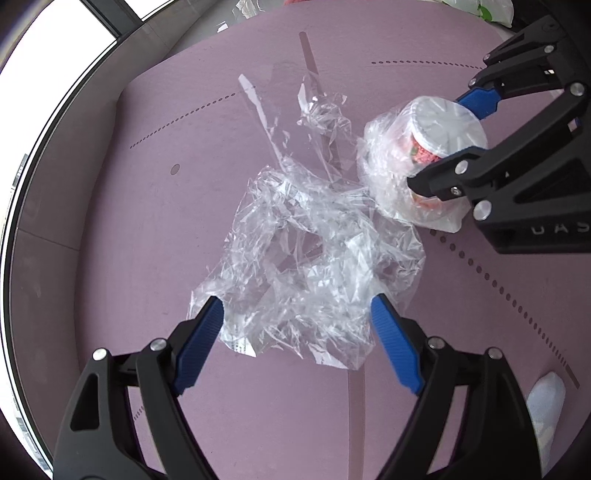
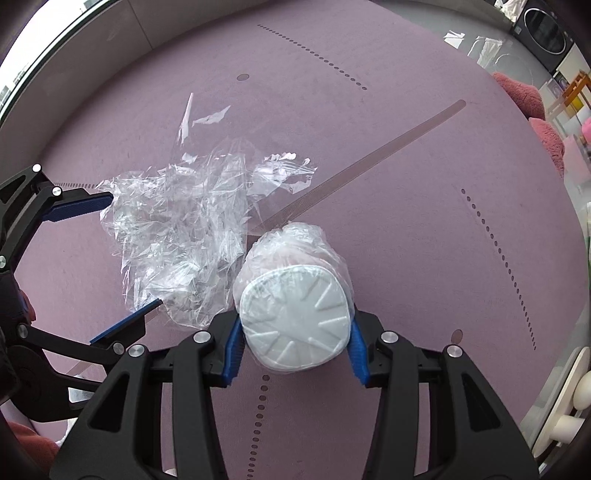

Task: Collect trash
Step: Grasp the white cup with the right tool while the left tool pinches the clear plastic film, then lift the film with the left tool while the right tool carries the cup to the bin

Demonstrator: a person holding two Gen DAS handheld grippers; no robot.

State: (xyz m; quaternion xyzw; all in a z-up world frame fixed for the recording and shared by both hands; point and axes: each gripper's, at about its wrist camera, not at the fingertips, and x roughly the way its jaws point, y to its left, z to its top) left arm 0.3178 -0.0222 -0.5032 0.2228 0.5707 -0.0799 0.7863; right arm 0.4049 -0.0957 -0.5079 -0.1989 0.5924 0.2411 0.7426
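A crumpled sheet of clear plastic wrap point(image 1: 306, 251) point(image 2: 177, 221) lies on the purple mat point(image 1: 129, 240). My left gripper point(image 1: 297, 310) point(image 2: 131, 251) points down over its near edge, open, with the wrap's edge between the blue pads and no visible pressing. To the right, my right gripper point(image 2: 293, 332) point(image 1: 443, 144) is shut on a white foam cup point(image 2: 295, 317) point(image 1: 436, 122). The cup is bottom-up toward the right wrist camera and wrapped in clear film. A red and green printed band shows on its side in the left wrist view. The film around the cup touches the loose wrap.
The mat point(image 2: 406, 184) carries dotted lines and a long grey stripe. A white object point(image 1: 546, 406) lies at its lower right edge. A white bag point(image 1: 487, 11), pink plush things point(image 2: 524, 96), plastic scraps point(image 2: 480, 44) and a washing machine point(image 2: 546, 33) stand beyond the mat.
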